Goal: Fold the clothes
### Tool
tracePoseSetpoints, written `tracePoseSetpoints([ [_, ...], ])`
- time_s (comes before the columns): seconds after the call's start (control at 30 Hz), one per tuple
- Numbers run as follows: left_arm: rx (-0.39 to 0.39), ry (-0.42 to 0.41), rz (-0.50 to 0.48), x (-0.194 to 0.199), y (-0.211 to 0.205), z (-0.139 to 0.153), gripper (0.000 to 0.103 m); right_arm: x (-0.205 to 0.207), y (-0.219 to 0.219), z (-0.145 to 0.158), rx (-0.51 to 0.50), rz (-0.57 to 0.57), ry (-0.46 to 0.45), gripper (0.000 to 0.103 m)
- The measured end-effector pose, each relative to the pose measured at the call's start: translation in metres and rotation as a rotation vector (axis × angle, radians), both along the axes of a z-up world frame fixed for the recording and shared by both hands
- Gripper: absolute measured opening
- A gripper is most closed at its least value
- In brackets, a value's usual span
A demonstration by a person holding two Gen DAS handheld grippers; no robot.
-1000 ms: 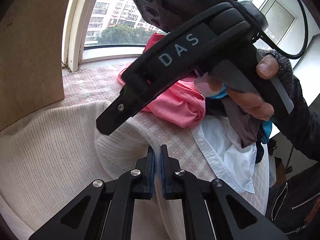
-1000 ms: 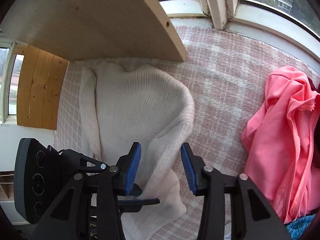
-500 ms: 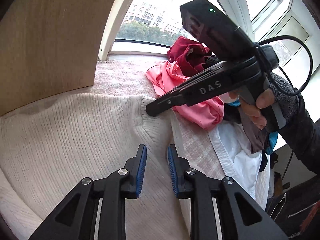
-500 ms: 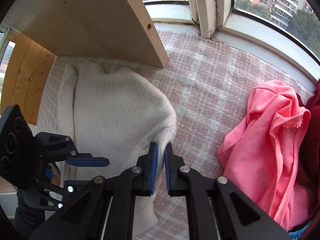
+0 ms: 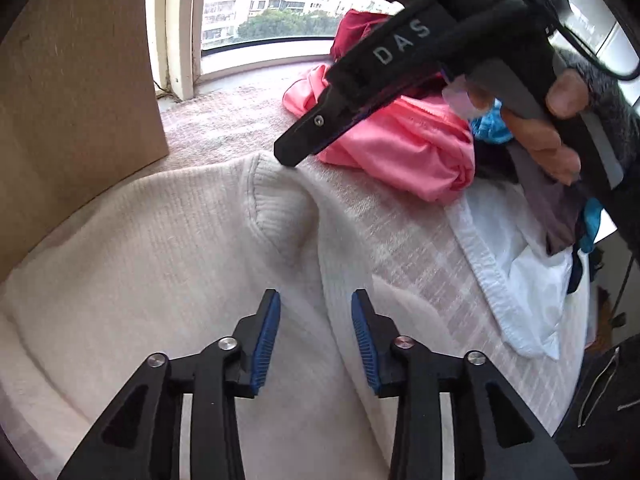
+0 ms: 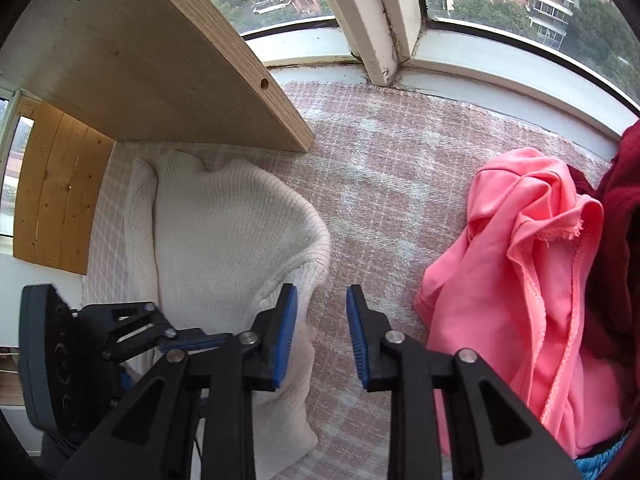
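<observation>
One cream sweater (image 5: 160,248) lies flat on the pink checked cloth (image 6: 392,184). Left gripper (image 5: 316,336) and right gripper (image 6: 322,332) hang over its edge, jaws just opened, nothing clamped. Pink top (image 6: 516,256) sits nearby.

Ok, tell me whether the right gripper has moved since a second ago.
Yes. Against the wooden board, the right gripper has shifted rightward, off the cream sweater toward the pink garment. Its fingers have just been opening, nothing between them.
</observation>
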State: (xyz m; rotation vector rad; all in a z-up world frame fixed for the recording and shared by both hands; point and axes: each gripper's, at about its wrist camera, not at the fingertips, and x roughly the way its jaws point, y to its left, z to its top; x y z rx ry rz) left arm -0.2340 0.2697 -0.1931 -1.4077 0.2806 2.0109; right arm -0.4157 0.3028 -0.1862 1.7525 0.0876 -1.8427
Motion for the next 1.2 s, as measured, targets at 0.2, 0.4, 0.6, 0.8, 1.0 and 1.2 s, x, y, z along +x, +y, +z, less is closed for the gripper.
tracePoseSetpoints([
  [0.2,-0.108,0.055,-0.05,0.012,0.031,0.001,0.048,0.003,-0.006,0.01,-0.015,-0.011,0.032,0.028],
  [0.4,0.024,-0.002,0.085,-0.011,-0.006,-0.004,0.004,0.003,0.012,0.029,-0.071,-0.037,0.076,0.028],
  [0.6,0.176,-0.061,0.204,-0.002,-0.06,-0.005,0.004,0.02,0.006,0.035,-0.126,0.085,0.128,0.028],
  [0.8,0.234,-0.102,0.25,-0.001,-0.071,-0.025,0.004,0.026,-0.043,-0.016,-0.029,0.144,0.081,0.028],
  [1.0,0.207,-0.127,0.315,-0.002,-0.089,-0.039,0.006,0.017,-0.057,-0.041,-0.073,0.113,0.041,0.032],
  [1.2,0.178,-0.124,0.298,-0.001,-0.085,-0.039,0.009,0.021,-0.077,-0.044,-0.143,0.163,0.038,0.017],
])
